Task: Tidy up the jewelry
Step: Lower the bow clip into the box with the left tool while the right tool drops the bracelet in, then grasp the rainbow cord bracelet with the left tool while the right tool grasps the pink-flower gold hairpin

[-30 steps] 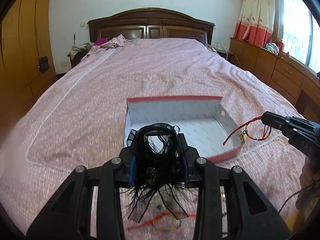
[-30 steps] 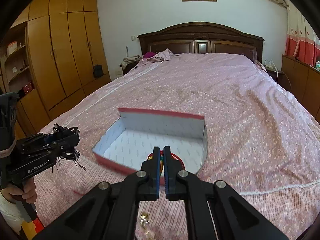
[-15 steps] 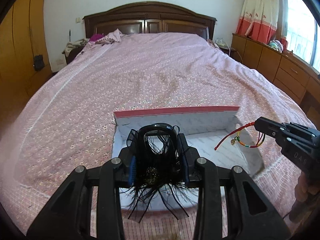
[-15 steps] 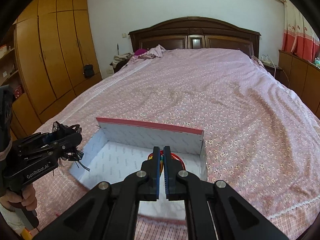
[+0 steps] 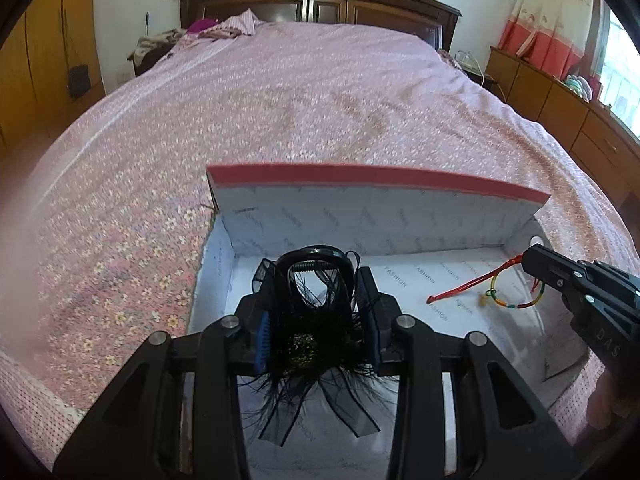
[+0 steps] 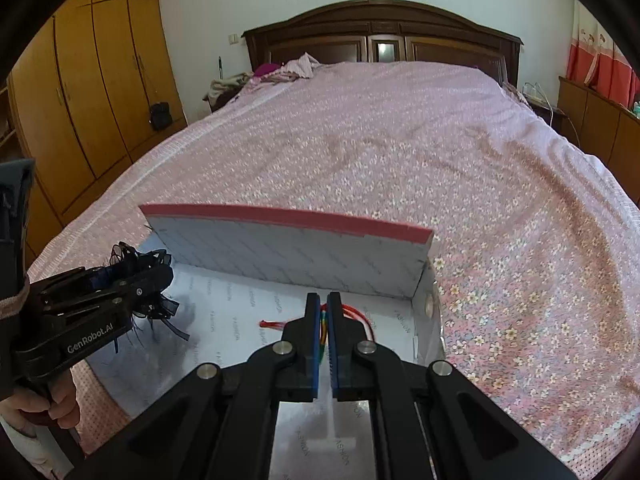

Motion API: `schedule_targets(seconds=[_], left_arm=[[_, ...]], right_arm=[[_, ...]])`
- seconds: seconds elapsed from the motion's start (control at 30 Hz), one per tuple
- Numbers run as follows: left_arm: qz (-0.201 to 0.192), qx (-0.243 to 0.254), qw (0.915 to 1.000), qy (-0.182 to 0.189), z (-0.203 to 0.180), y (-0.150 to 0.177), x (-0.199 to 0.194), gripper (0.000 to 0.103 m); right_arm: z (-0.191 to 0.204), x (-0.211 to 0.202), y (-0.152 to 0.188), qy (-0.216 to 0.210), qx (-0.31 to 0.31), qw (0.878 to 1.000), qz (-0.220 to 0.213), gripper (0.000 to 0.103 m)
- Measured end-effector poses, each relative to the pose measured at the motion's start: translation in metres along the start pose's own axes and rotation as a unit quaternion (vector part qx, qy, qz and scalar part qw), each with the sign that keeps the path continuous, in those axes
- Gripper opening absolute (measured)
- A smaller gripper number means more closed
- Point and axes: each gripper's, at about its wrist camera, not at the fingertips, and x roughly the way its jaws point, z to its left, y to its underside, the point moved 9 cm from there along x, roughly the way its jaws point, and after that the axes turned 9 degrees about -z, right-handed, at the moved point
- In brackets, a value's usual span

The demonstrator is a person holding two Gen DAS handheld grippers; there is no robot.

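An open box [image 5: 380, 176], white inside with a pink rim, lies on the bed. My left gripper [image 5: 316, 280] hangs over the box's left half. A black feathered hair clip [image 5: 300, 348] sits between its blue pads; the jaws are opening slightly, but the pads still touch the clip. In the right wrist view the same gripper [image 6: 160, 276] and clip [image 6: 132, 258] show at the left. My right gripper [image 6: 324, 300] is shut on a red string bracelet [image 6: 354, 314] over the box's [image 6: 288, 216] right half. The bracelet [image 5: 516, 304] dangles from the right gripper [image 5: 530, 258], with coloured beads and a red tail.
The box rests near the foot of a wide bed with a pink floral cover [image 6: 440, 152]. Clothes [image 6: 296, 68] lie by the dark headboard. Wooden wardrobes [image 6: 88, 92] stand on the left, a low dresser [image 5: 560, 104] on the right. A hand [image 6: 44, 404] holds the left gripper's handle.
Both grippers have moved forward and down, from short of the box to over its inside. The clip and the bracelet are still held.
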Motion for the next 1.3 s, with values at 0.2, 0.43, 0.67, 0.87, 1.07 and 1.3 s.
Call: schedule_targets(seconds=[0.2, 0.43, 0.67, 0.87, 1.07, 1.3], left_arm=[[0.006, 0.01, 0.9997, -0.021, 0.001, 0.003, 0.003, 0.049], [0.004, 0.022, 0.999, -0.038, 0.002, 0.006, -0.004, 0.057], [-0.002, 0.018, 0.9996, -0.023, -0.001, 0.005, -0.027, 0.057], [-0.02, 0.016, 0.9996, -0.01, -0.005, 0.001, -0.056, 0.058], [-0.03, 0.021, 0.9993, -0.01, -0.008, 0.004, -0.082, 0.058], [-0.027, 0.026, 0.9993, -0.008, -0.011, 0.019, -0.108, 0.059]], right_arm=[[-0.004, 0.007, 0.007, 0.0, 0.016, 1.0, 0.014, 0.008], [-0.006, 0.0, 0.007, -0.002, 0.03, 0.999, 0.013, 0.032], [-0.001, -0.024, 0.002, -0.011, 0.036, 0.999, -0.002, 0.038], [0.008, -0.055, -0.001, -0.018, 0.039, 0.999, -0.02, 0.042], [0.013, -0.087, 0.003, -0.017, 0.04, 0.998, -0.035, 0.046], [0.019, -0.123, 0.016, -0.017, 0.033, 0.998, -0.042, 0.048]])
